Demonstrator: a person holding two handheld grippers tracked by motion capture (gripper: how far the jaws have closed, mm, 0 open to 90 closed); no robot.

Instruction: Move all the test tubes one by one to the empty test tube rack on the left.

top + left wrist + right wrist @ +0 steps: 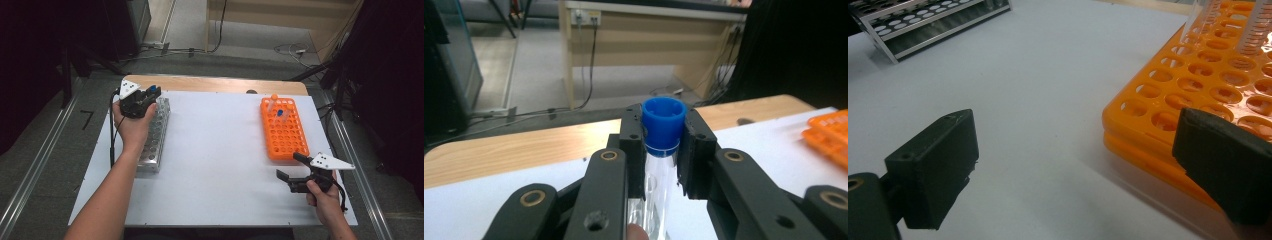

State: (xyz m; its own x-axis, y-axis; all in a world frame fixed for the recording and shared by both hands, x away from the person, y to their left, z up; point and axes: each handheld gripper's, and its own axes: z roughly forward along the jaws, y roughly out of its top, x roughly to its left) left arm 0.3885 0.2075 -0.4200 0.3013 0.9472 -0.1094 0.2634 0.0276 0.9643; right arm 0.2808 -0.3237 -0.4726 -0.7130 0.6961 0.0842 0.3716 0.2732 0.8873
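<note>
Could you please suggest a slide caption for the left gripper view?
Left gripper shut on a blue-capped clear tube, held above the white table.

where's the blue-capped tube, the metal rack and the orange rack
tube [664, 122], left gripper view, on its blue cap
metal rack [154, 142], high view, on its top plate
orange rack [285, 135], high view, on its holed top

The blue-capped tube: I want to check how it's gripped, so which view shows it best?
The left gripper view: the blue-capped tube sits close up, clamped just under its cap by the left gripper. The high view gives a small blue speck over the metal rack, too small to judge the grip.
</note>
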